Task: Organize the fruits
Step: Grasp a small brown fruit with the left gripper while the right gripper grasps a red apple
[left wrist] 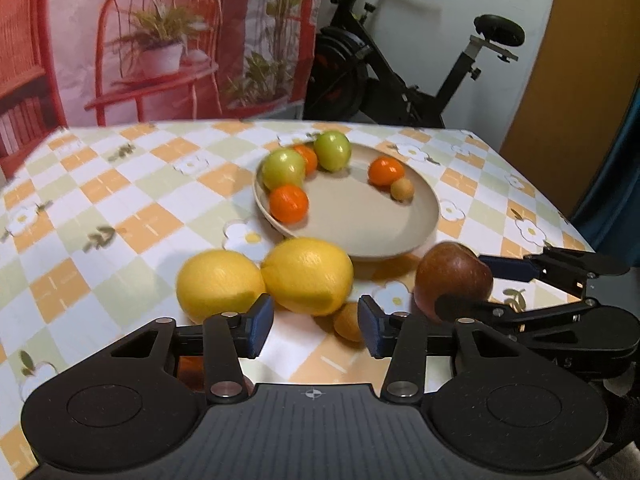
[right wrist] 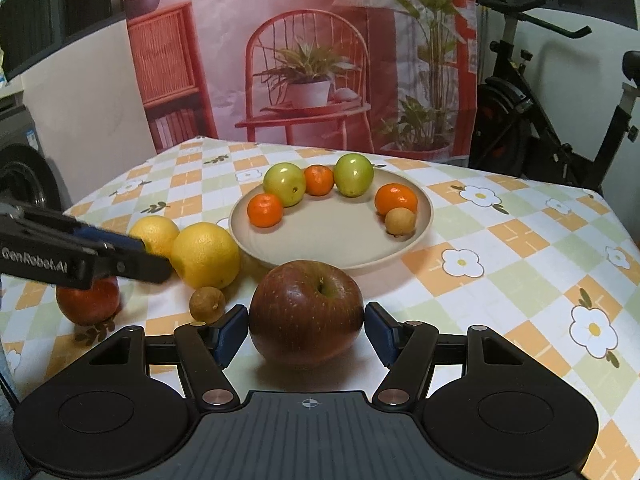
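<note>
A big red apple [right wrist: 306, 312] rests on the checked tablecloth just in front of the beige plate [right wrist: 332, 240]. My right gripper [right wrist: 306, 336] is shut on it, a blue pad against each flank. Left of it lie two lemons [left wrist: 308, 276] [left wrist: 220, 286] and a small brown fruit [left wrist: 348, 322]. My left gripper [left wrist: 316, 330] hovers open before the lemons with nothing between its pads; the small brown fruit sits just beyond its right pad. On the plate [left wrist: 360, 254] are two green fruits, three small oranges and another small brown fruit.
A red-orange fruit [right wrist: 88, 300] lies under the left gripper [right wrist: 120, 256] near the table's left side. An exercise bike [left wrist: 400, 68] stands behind the table's far right corner. A printed backdrop [right wrist: 304, 60] hangs behind the table.
</note>
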`<state>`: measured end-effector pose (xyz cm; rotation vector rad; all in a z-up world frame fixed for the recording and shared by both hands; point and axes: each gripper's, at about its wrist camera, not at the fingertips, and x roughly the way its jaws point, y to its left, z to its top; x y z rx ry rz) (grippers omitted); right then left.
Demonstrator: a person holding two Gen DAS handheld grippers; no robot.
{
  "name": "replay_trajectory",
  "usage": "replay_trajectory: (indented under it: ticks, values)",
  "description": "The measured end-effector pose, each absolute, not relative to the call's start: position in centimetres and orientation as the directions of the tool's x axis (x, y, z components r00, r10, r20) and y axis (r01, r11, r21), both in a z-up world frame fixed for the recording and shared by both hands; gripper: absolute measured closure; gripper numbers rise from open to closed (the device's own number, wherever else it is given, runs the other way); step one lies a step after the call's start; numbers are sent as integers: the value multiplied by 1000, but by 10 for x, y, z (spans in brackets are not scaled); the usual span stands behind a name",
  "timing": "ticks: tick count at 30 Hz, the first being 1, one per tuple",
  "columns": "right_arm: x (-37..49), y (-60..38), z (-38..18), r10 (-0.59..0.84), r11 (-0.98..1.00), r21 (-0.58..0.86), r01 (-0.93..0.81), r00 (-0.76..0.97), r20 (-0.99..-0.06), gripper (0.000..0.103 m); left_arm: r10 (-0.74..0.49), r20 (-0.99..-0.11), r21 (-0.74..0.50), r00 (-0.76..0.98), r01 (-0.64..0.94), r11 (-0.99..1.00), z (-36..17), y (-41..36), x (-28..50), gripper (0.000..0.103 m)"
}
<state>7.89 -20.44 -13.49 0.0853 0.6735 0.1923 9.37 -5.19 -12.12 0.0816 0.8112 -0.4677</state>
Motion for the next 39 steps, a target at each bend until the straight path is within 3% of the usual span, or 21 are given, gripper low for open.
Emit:
replay_trajectory:
  ticks: [6,27,28,39]
  values:
    - [74,-208,-134,236,971,176,-162,771,-591,43,-405,-738,-174,540,427,887,-129,-54,100,58]
    - [61,-223,-122,254,960,238,-144,803,-539,46,-398,-767,-169,503,440,882,-153,-78,108,66]
    - [61,-223,-123,254,961,237,-145,802,-540,46,-394,-767,-164,507,439,884,-154,-78,108,74]
    - [66,-218,-130,272,955,257,-149,785,-556,46,-388,-728,-133,565,440,888,-139,-67,92,75]
